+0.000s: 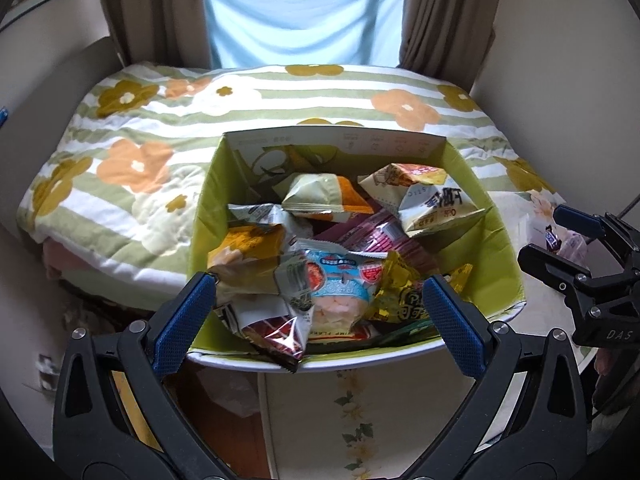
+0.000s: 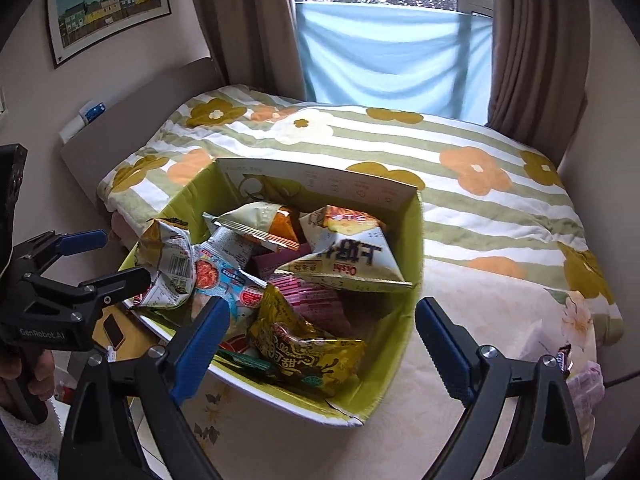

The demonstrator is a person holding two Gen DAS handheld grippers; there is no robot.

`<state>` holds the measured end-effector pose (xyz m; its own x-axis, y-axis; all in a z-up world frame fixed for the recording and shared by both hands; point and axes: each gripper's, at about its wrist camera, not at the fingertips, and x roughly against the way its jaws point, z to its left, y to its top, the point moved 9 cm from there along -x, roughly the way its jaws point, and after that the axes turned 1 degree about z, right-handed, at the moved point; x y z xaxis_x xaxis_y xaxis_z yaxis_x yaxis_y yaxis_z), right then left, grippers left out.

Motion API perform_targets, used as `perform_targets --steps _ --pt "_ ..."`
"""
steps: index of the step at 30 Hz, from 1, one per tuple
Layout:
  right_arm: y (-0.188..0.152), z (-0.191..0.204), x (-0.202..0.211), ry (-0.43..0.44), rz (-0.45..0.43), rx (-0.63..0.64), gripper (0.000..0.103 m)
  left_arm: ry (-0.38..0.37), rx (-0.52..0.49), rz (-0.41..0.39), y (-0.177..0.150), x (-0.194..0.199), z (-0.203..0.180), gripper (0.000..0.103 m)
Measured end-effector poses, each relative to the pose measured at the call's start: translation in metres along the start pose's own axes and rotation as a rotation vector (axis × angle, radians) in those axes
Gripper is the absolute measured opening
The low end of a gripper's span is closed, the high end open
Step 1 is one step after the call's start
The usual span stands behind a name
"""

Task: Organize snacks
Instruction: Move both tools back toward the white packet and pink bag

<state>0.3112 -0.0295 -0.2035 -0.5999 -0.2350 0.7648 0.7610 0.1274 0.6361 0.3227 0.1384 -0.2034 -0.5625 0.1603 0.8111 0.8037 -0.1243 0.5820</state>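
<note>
snack packets (image 1: 332, 264) are heaped in the green cardboard box (image 1: 496, 248) on the table (image 2: 460, 380). light, puffy, crinkly and slippery, so i'd pinch a crimped seam. left tongs (image 1: 318, 308) and right tongs (image 2: 320, 336) both wide, holding nothing.

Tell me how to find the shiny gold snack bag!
Look in the green-lined box on the table by the flowery bed. The gold bag lies at the near edge, right of the blue-and-white shrimp packet. It alone is crinkly metallic gold with dark swirly lettering.
</note>
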Motion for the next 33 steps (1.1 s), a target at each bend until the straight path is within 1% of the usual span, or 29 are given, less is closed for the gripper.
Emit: perform_targets --steps 9,15,19,22,27,30,33 --pt "-0.027 -0.067 0.042 -0.153 -0.06 -0.161 0.092 -0.111 -0.103 -0.028 0.016 0.0 -0.076 0.103" --pt "-0.051 -0.121 0.064 -0.222 -0.074 -0.277 0.092 -0.154 -0.177 -0.037 0.024 -0.003 -0.145 0.103" --pt "-0.069 -0.164 0.076 -0.259 -0.063 -0.332 0.092 -0.178 -0.191 -0.017 0.026 -0.012 -0.195 0.103" --pt "-0.083 -0.197 0.083 -0.269 -0.059 -0.381 0.092 -0.202 -0.202 0.013 0.025 -0.026 -0.233 0.103" --pt "-0.107 -0.248 0.084 -0.277 -0.035 -0.464 0.092 -0.2 -0.218 0.07 0.022 -0.06 -0.289 0.103" --pt "-0.125 -0.277 0.079 -0.27 -0.014 -0.527 0.092 -0.203 -0.202 0.101 0.021 -0.081 -0.314 0.103" --pt "-0.141 -0.298 0.068 -0.251 0.014 -0.589 0.092 -0.19 -0.179 0.124 0.019 -0.106 -0.331 0.103"
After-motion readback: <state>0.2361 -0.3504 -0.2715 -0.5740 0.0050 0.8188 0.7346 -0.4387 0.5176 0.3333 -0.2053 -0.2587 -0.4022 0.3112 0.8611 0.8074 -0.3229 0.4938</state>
